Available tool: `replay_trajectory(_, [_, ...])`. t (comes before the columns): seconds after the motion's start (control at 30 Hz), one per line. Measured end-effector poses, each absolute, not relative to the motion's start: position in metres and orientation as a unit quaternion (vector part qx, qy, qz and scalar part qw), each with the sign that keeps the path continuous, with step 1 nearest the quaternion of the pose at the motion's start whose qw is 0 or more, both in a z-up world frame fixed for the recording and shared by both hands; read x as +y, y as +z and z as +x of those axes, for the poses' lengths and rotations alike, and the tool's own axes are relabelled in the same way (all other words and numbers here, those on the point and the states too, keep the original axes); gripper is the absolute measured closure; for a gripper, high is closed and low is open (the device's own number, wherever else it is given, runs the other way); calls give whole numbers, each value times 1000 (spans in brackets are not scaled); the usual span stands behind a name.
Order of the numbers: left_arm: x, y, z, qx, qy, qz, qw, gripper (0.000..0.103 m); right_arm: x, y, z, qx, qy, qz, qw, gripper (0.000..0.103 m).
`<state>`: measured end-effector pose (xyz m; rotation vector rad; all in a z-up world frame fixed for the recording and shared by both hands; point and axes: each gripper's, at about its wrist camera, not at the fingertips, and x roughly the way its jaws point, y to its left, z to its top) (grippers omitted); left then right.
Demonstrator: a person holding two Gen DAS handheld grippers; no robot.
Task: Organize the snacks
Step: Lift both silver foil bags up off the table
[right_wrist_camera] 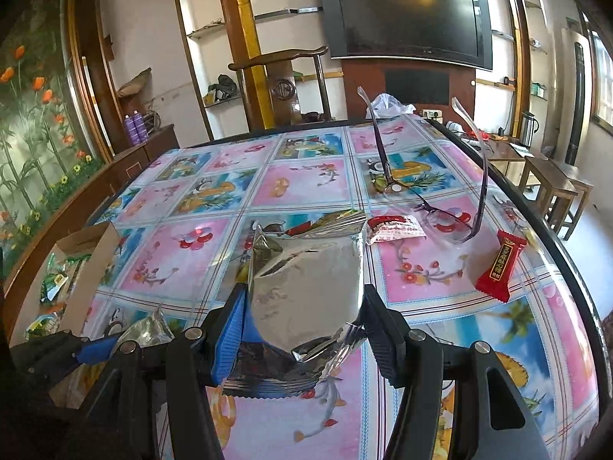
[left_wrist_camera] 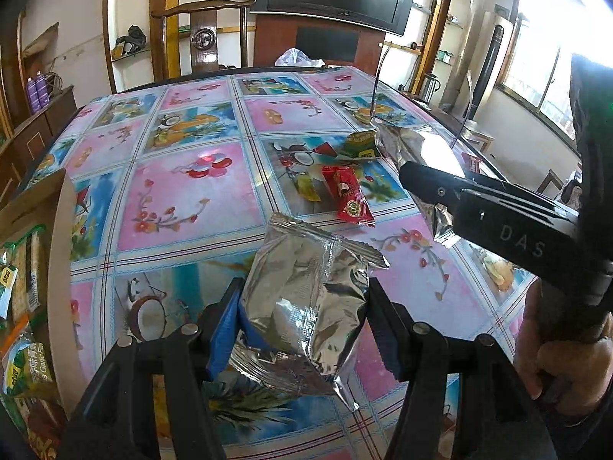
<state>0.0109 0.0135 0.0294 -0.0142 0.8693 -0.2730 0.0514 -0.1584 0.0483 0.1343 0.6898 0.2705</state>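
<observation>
My left gripper (left_wrist_camera: pixel 302 299) is shut on a silver foil snack packet (left_wrist_camera: pixel 306 299) and holds it above the table. My right gripper (right_wrist_camera: pixel 302 306) is shut on another silver foil packet (right_wrist_camera: pixel 310 287); it shows from the side in the left wrist view (left_wrist_camera: pixel 429 188). A cardboard box (left_wrist_camera: pixel 57 230) with green snack packets stands at the left; it also shows in the right wrist view (right_wrist_camera: pixel 92 264). A red packet (left_wrist_camera: pixel 348 195) and a green packet (left_wrist_camera: pixel 360 145) lie mid-table. Two red packets (right_wrist_camera: pixel 498 268) (right_wrist_camera: pixel 394 228) lie at the right.
Eyeglasses (right_wrist_camera: pixel 440 214) stand on the flowered tablecloth (right_wrist_camera: pixel 306 184) at the back right. A wooden chair (right_wrist_camera: pixel 283 88) stands behind the table. A white plastic bag (right_wrist_camera: pixel 387 105) lies at the far edge. The table's right edge (right_wrist_camera: pixel 555 237) is close.
</observation>
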Motion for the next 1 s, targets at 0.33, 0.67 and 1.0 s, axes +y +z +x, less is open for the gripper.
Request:
replay_trajectory(0.33, [17,30,12,415,-129,-18,900,42,-153,50,49,332,141,59,931,41])
replay_trajectory(0.67, [23,39,9,405,-125,-31,905,42,-150,51,48,331,142,52,931,41])
replay_trajectory(1.0, [26,43,7,400,-127,-40,907,42,-150,46,52,335,133,47,931,41])
